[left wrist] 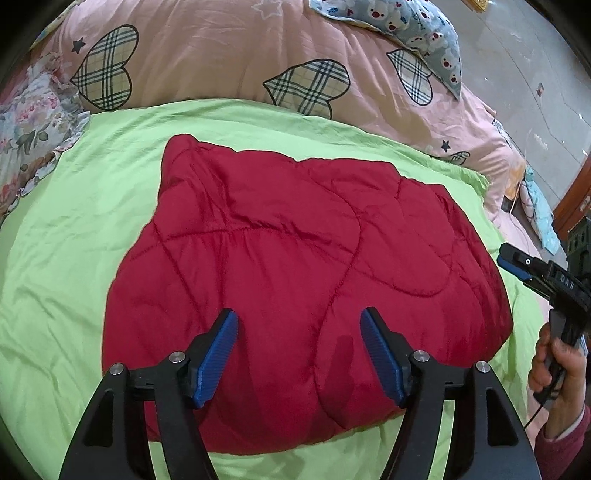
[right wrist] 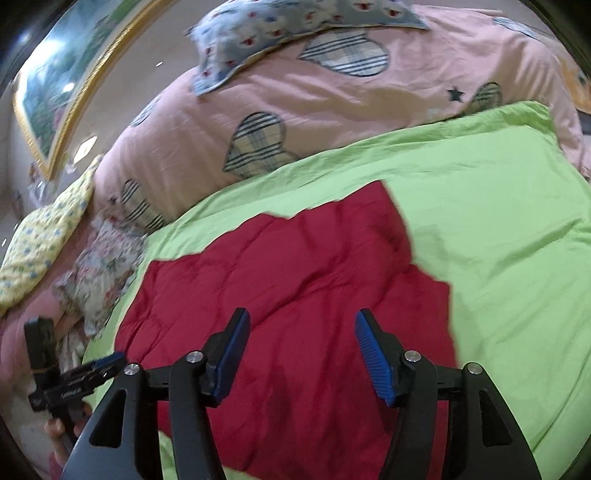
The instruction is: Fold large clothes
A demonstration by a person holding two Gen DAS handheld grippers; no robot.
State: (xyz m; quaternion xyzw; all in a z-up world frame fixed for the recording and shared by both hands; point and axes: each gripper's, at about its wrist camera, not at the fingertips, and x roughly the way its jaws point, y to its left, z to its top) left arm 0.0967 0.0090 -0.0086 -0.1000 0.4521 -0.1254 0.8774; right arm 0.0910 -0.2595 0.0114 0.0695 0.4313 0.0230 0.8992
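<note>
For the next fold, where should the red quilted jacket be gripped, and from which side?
Probably pinch the red quilted jacket at its near corners, coming in from the near edge. It lies as a thick folded bundle on the green sheet, and only its edges give open jaws a lip to close on.

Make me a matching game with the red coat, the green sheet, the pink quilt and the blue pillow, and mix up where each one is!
Things:
1. red coat
2. green sheet
3. pink quilt
4. blue pillow

Places:
A. on top of the pink quilt
B. spread under the red coat
C. folded, in front of the open tongs
D. behind the green sheet, with checked hearts

Pairs: 1-C, 2-B, 3-D, 4-A
</note>
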